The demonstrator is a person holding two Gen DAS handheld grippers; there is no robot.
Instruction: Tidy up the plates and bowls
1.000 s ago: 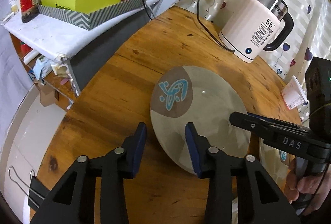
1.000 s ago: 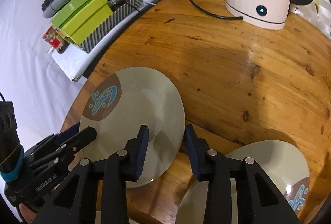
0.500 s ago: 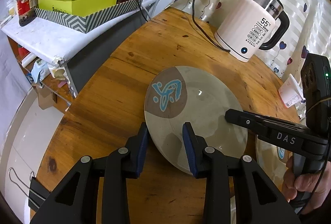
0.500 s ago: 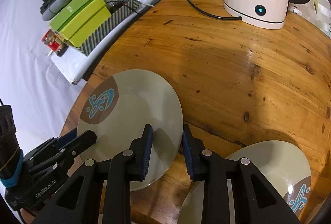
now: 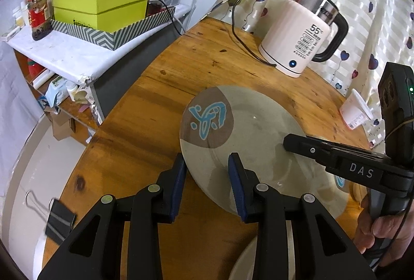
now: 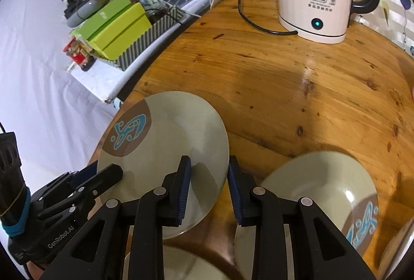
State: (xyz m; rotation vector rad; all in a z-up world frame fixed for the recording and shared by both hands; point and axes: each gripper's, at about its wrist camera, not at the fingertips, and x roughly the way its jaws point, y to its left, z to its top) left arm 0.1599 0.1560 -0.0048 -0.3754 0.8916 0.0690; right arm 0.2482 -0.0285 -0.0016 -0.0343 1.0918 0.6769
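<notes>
Two hand-held grippers hold one grey-green plate by opposite edges above a round wooden surface. The left hand-held gripper has its blue-padded jaws clamped on the plate's near left rim, one finger below the edge and the other over the plate's face. The right hand-held gripper grips the rim on the other side in the same way, its jaws having just been closing with the plate's edge between them. The plate sits tilted and looks clear of the wood, throwing a shadow beneath its near edge. A brown patch with a blue brushstroke motif marks the plate's far left portion.

A second plate of the same pattern lies flat on the surface just right of the raised one, and the pale rim of a third dish shows at the bottom of the right wrist view. A white electric kettle with a black handle stands at the far edge of the surface, its cord trailing across the wood. Lime-green boxes are stacked on a side shelf to the left. A person's hand holds the right tool's handle.
</notes>
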